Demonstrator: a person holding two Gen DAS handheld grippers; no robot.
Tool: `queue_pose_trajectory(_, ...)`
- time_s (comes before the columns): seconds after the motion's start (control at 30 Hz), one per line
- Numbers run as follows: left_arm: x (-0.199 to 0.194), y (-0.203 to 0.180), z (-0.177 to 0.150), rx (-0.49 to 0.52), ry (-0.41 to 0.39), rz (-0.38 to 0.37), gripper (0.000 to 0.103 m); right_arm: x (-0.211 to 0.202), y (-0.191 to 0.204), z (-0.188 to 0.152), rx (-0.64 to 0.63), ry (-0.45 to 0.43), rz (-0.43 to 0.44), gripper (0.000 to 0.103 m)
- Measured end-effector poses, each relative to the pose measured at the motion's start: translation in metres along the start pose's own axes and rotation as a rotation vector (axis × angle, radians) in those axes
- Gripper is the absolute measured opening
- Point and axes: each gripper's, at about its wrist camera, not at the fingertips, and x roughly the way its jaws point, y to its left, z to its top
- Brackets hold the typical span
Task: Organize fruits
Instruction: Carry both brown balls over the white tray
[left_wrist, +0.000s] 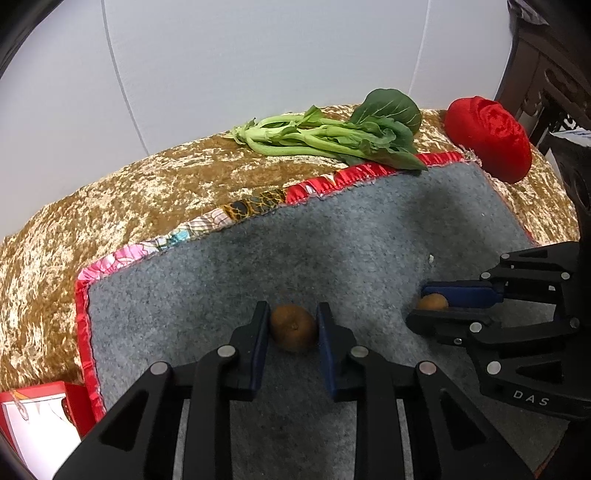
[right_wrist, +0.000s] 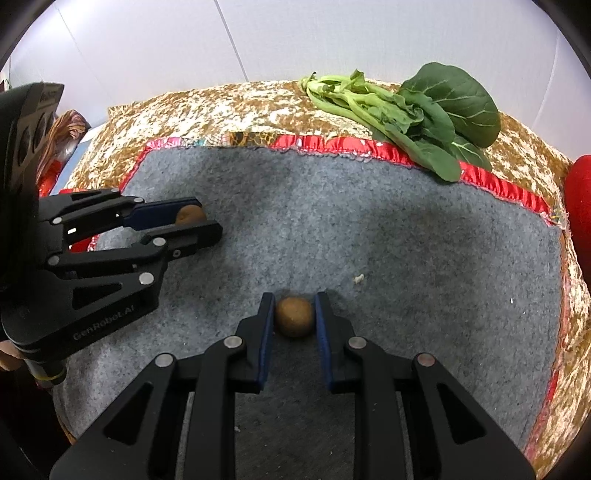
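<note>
Both grippers, left gripper (left_wrist: 293, 325) and right gripper (right_wrist: 294, 317), clamp narrowly onto one brown kiwi each, left kiwi (left_wrist: 293, 328) and right kiwi (right_wrist: 294, 316), at lower centre on the grey mat (left_wrist: 332, 236).

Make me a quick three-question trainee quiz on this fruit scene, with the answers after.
1. True or false: each gripper has a kiwi between its fingers.
2. What lies across the mat's far red border? A) greens B) a banana C) a knife
3. What does the kiwi in the left gripper rest on?

Key:
1. True: left gripper on the left kiwi, right gripper on the right kiwi.
2. A, the greens.
3. The grey mat.
</note>
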Motion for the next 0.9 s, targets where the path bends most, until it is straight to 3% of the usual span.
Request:
queue_pose_trajectory(0.47, -0.051, 0.008, -0.021, -0.046, -0.034, 0.009, 0.024, -0.012, 0.031, 0.001, -0.057, -0.020, 0.038, 0.023)
queue_pose_trajectory(0.8, -0.089, 0.014, -0.064, -0.122, -0.076, 0.052, 0.024, -0.022, 0.065, 0.002, -0.106, -0.039, 0.048, 0.023)
queue_pose_trajectory(0.9, -0.104, 0.017, -0.078, -0.139, -0.104, 0.097, 0.024, -0.023, 0.075, 0.003, -0.117, -0.047, 0.053, 0.023)
